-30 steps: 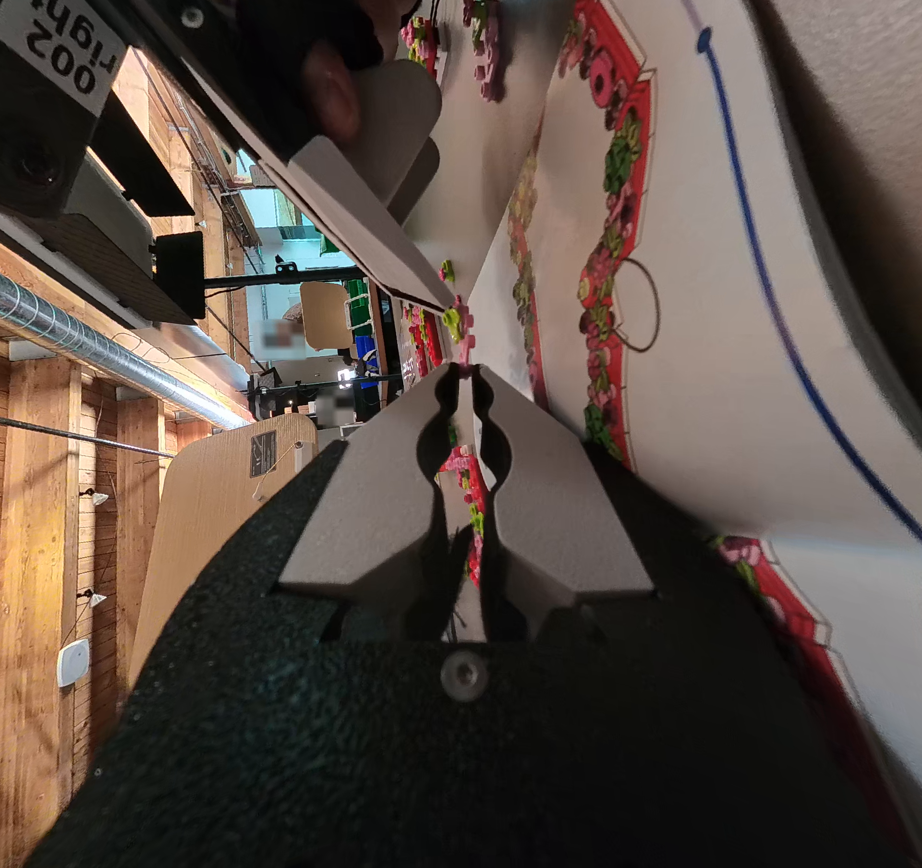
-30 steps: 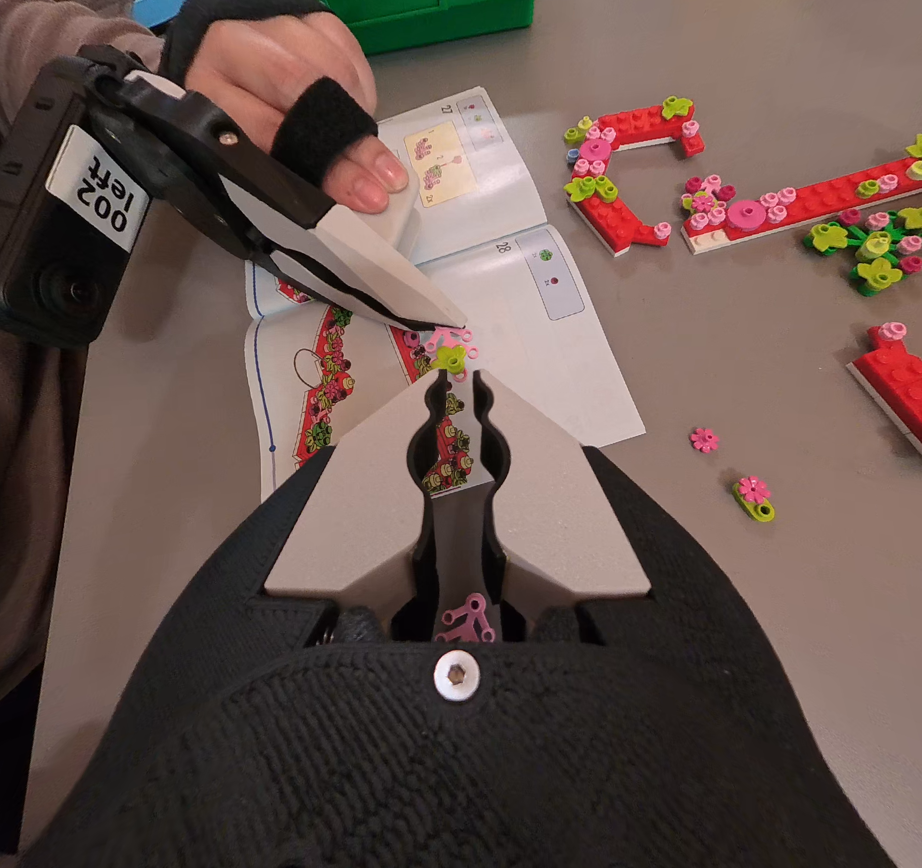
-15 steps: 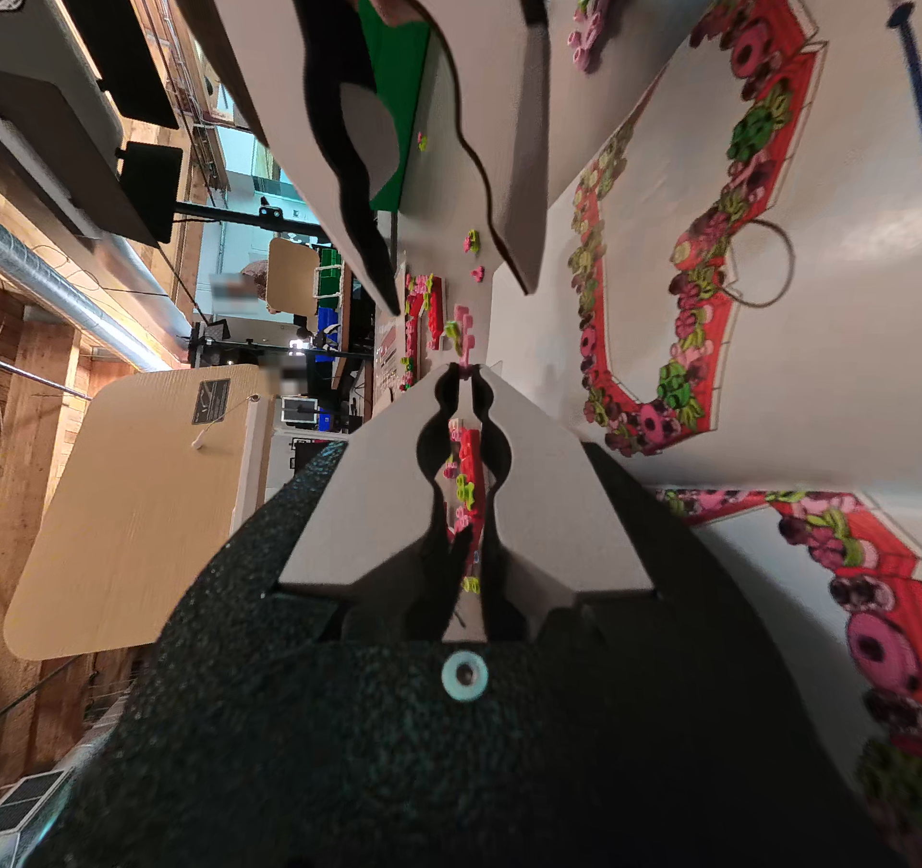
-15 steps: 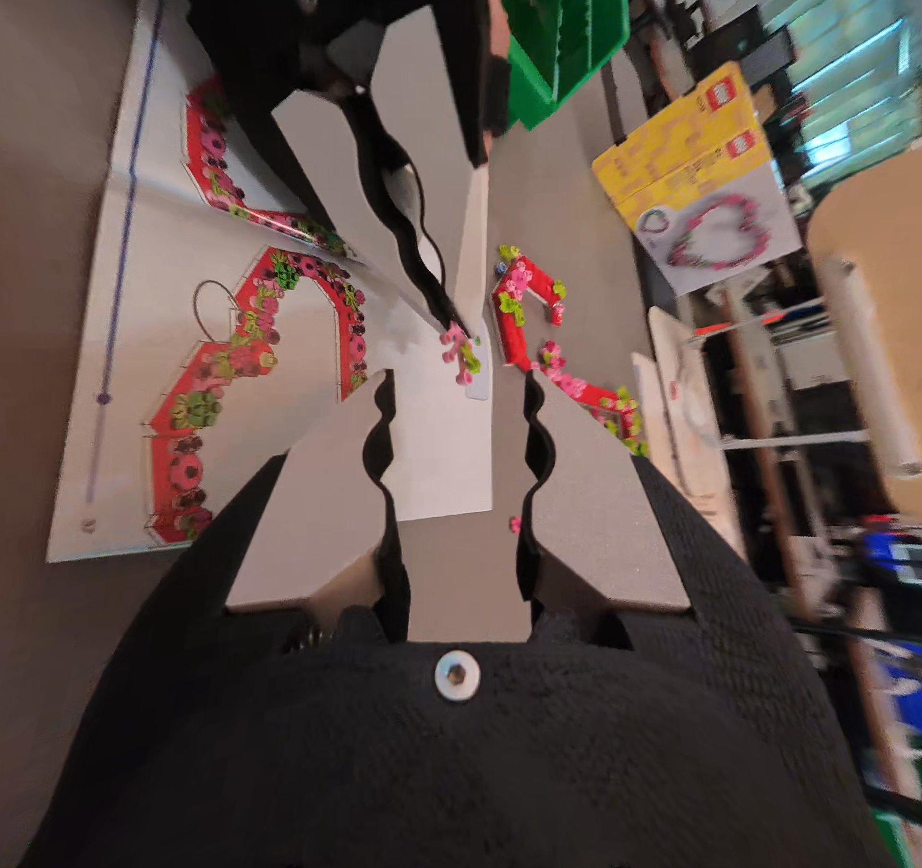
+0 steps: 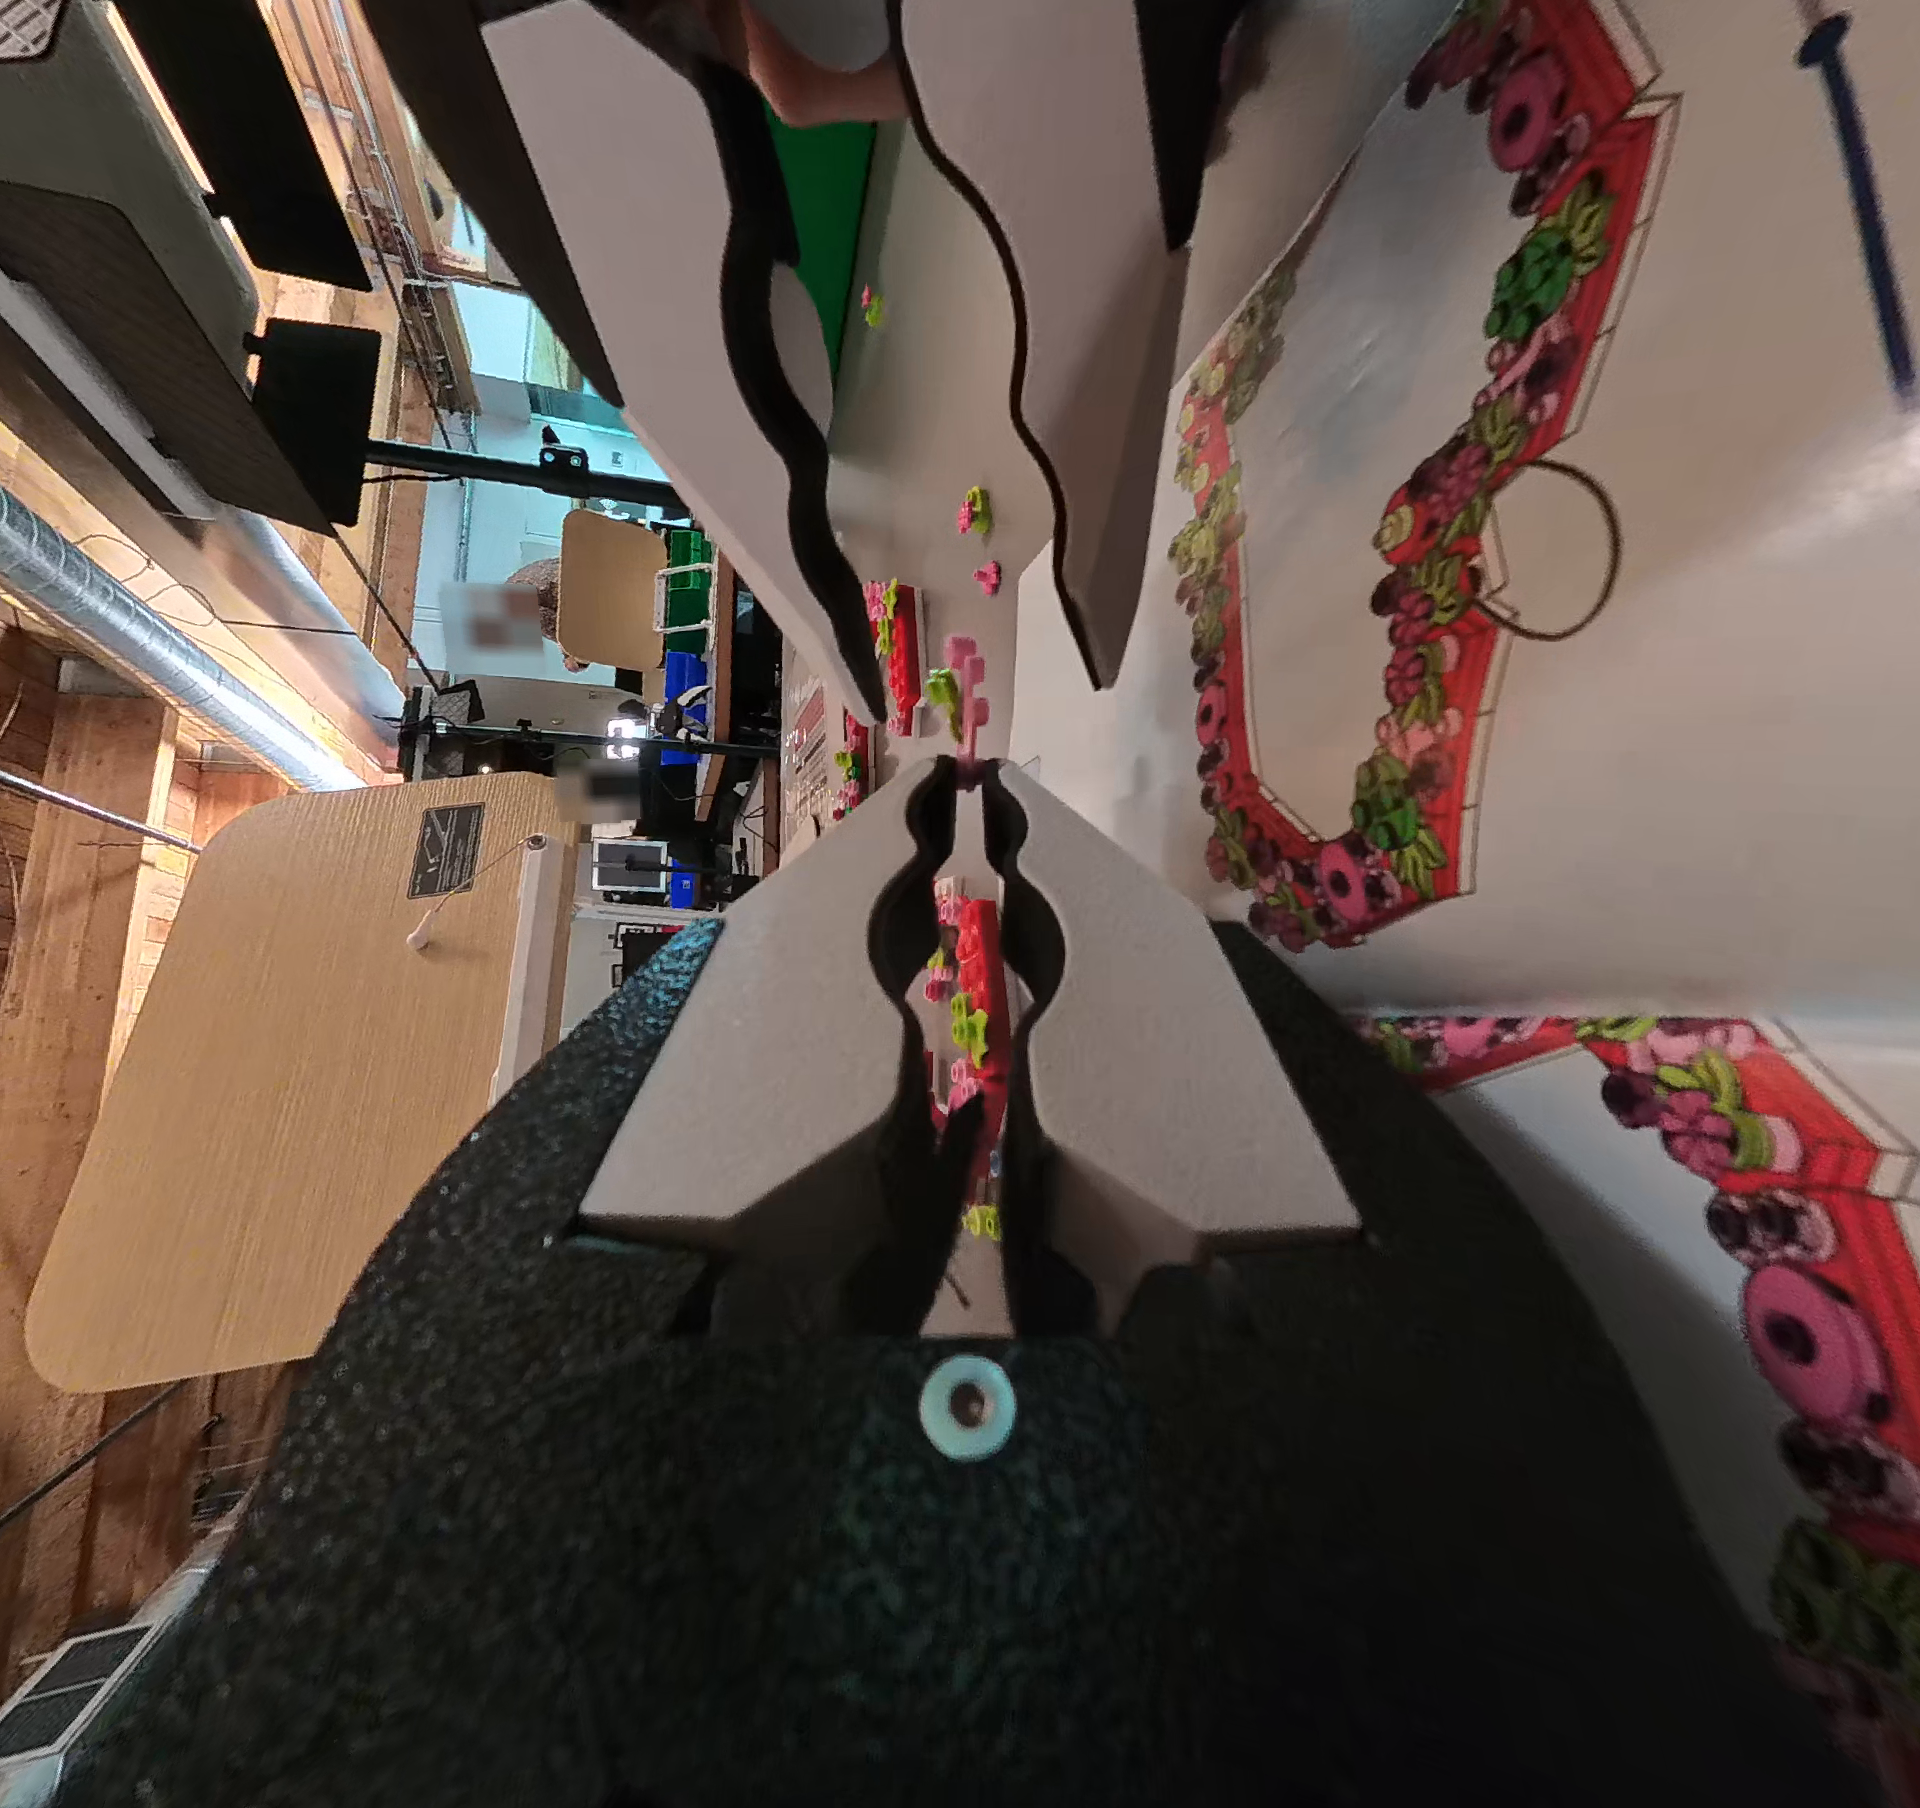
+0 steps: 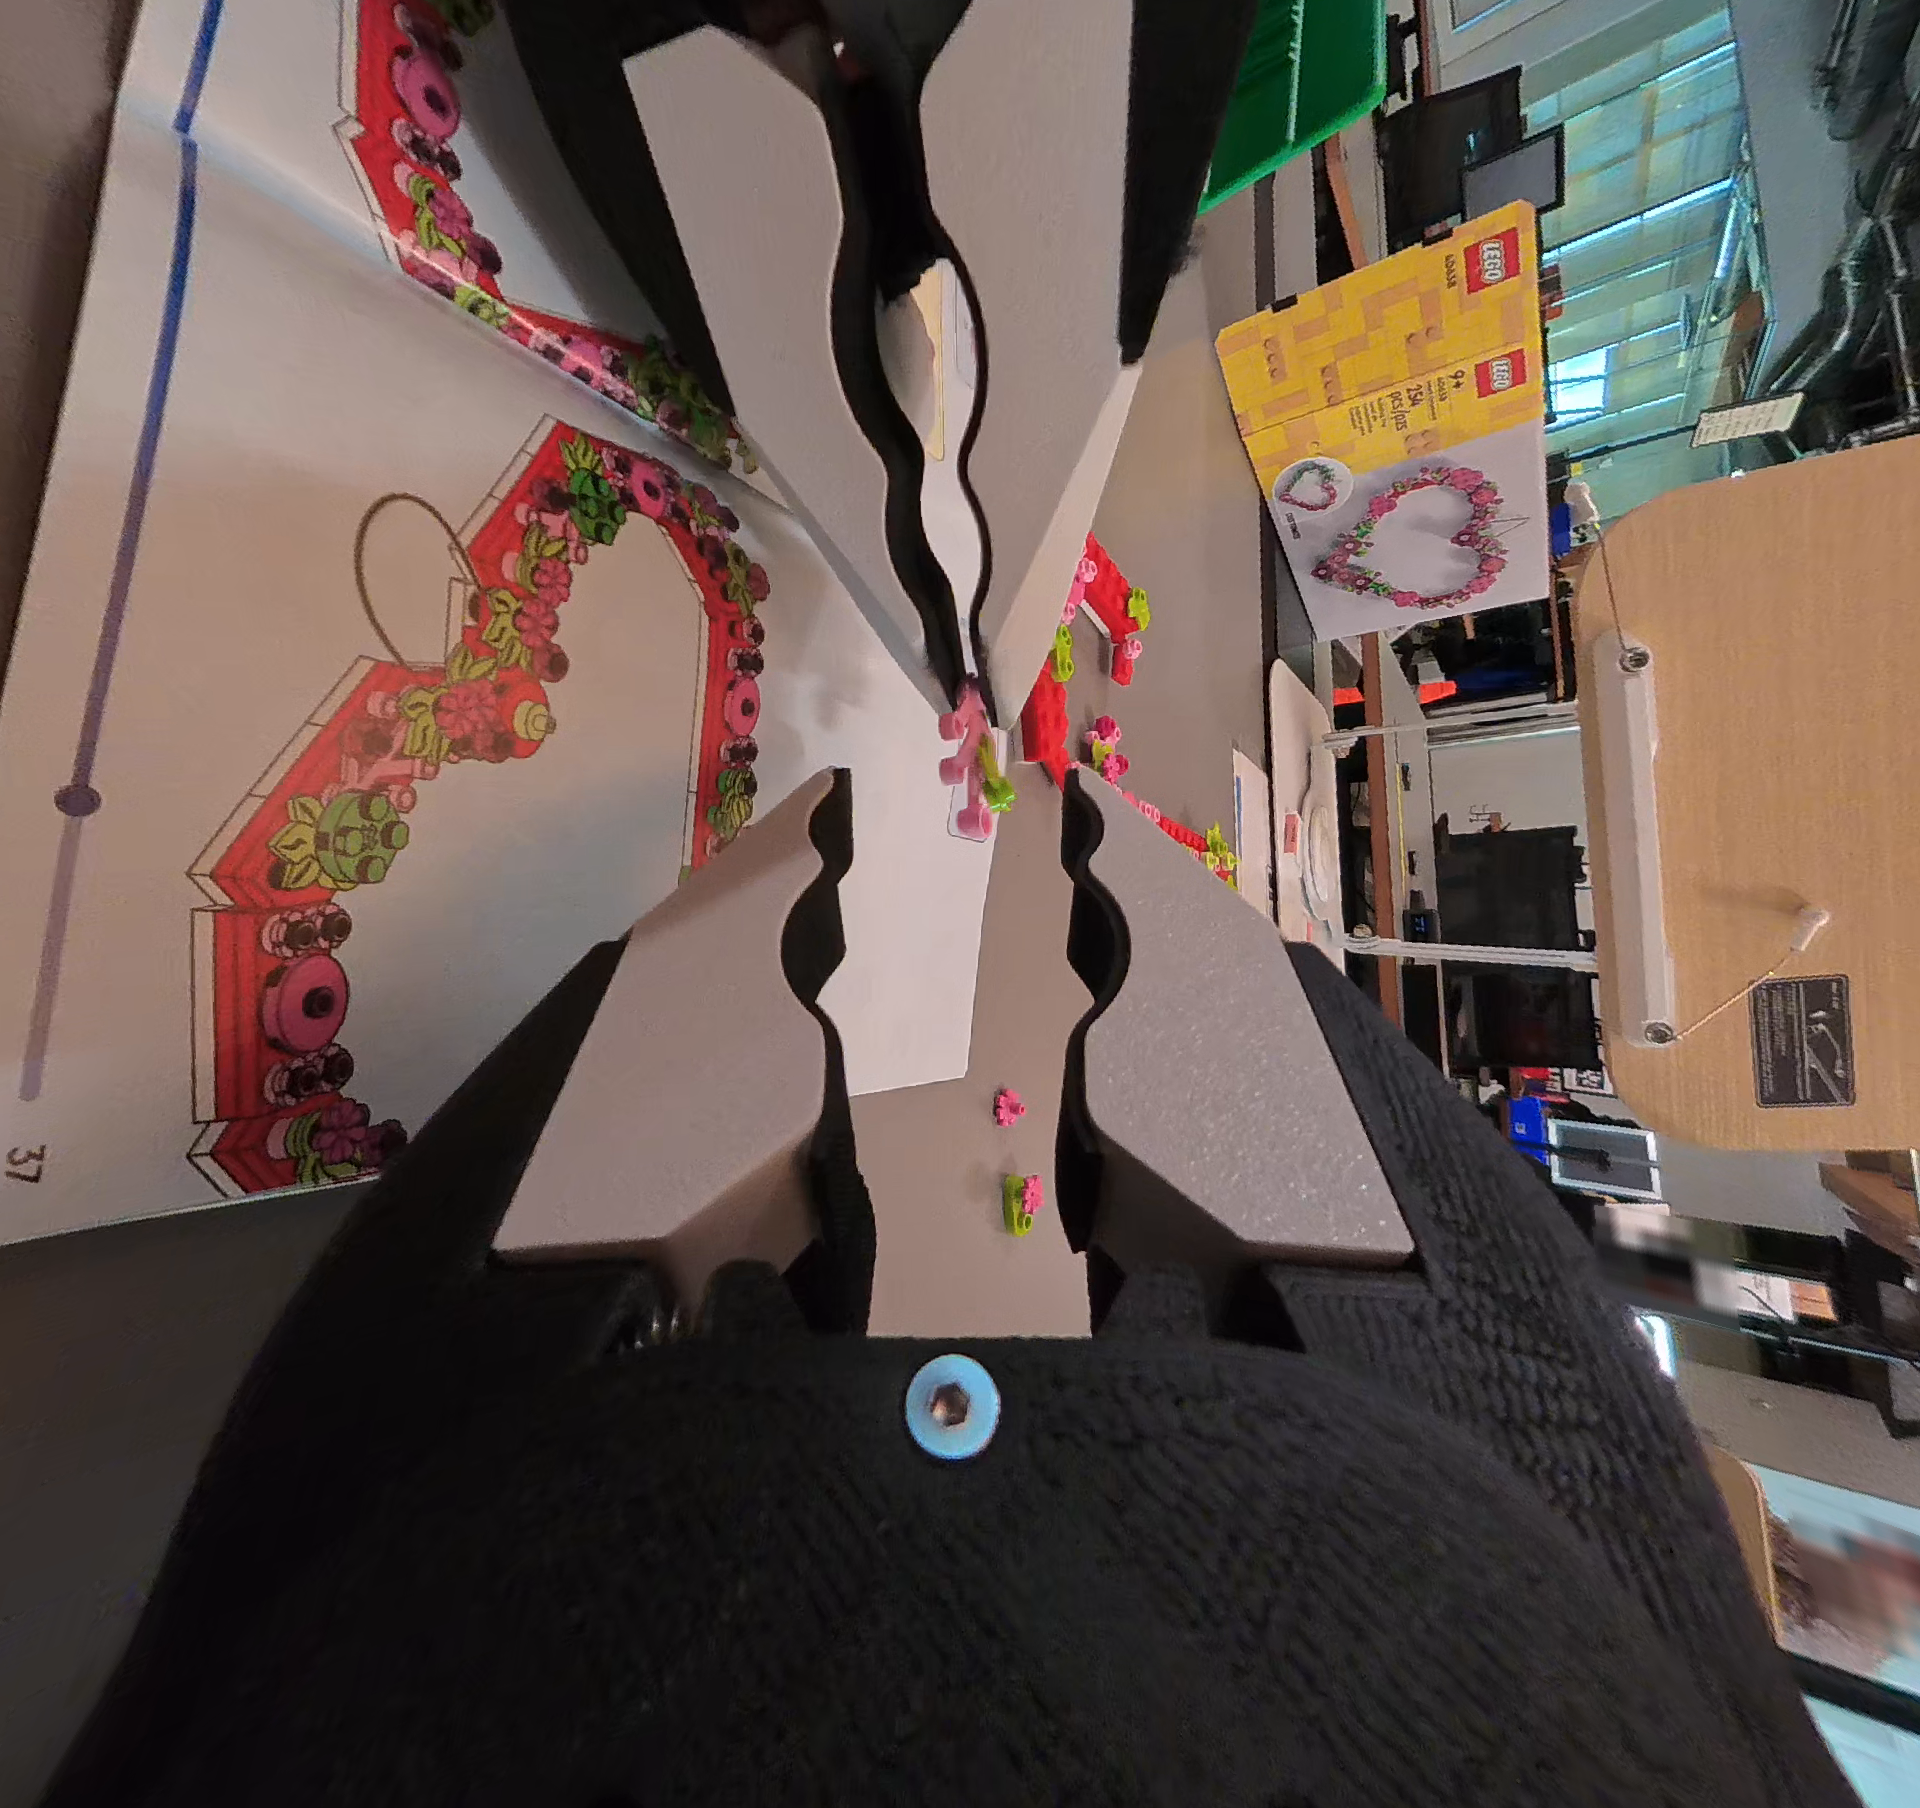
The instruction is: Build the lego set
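My left gripper (image 5: pixel 966 771) is shut on the tip of a small pink stem piece (image 5: pixel 971 688) with a lime leaf (image 5: pixel 943 693) on it, held above the open instruction booklet (image 5: pixel 1662 719). In the right wrist view the left gripper (image 6: pixel 964 693) comes down from the top with the same pink piece (image 6: pixel 964 750). My right gripper (image 6: pixel 956 787) is open and empty, its jaws on either side of the piece and just short of it. Its fingers (image 5: pixel 1101 408) point at me in the left wrist view. Red arc segments with flowers (image 6: pixel 1049 709) lie just behind.
The booklet (image 6: pixel 312 408) covers the grey table (image 6: pixel 977 1270) on the left. A loose pink flower (image 6: pixel 1006 1106) and a lime piece with a flower (image 6: pixel 1021 1202) lie between my right fingers. A green bin (image 6: pixel 1299 23) and the set's box (image 6: pixel 1403 428) stand farther back. My left and right fingertips are right by each other. It is some 11 centimetres from my right tips to the loose pink flower (image 6: pixel 1006 1106).
The right gripper has opened, rolled onto its side and turned to face the left gripper head-on. The left gripper has kept its hold on the pink piece.
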`<state>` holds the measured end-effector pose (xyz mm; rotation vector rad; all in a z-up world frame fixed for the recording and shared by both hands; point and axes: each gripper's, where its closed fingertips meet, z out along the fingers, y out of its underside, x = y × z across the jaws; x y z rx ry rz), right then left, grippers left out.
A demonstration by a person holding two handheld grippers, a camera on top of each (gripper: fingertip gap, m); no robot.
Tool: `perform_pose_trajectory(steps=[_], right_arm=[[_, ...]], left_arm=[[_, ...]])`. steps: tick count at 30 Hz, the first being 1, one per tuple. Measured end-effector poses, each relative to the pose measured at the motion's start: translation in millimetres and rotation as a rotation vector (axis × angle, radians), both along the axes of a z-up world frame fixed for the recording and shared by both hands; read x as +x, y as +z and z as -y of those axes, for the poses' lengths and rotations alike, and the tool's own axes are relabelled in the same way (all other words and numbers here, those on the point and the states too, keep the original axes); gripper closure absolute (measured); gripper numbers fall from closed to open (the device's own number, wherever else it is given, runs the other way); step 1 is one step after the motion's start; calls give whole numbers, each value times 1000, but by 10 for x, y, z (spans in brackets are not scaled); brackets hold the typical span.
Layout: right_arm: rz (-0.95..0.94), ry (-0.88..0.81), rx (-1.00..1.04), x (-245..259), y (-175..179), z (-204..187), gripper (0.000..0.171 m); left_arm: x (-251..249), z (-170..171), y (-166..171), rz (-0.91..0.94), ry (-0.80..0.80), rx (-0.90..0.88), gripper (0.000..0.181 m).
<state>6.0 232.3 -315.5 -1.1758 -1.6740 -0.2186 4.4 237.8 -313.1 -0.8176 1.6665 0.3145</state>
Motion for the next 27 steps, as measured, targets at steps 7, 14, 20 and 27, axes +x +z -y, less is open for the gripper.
perform_pose_trajectory(steps=[7,14,20,27], right_arm=[[34,4,13,6,-32,0,144],[41,-4,2,39,-34,-5,156],[27,-2,-22,60,-22,4,161],[-1,1,-47,52,-2,18,156]], left_arm=[[11,19,1,2,-10,-5,178],[5,18,-17,-10,-12,-6,178],[0,17,-25,-17,-15,-5,178],[-14,-1,-22,-30,-12,30,178]])
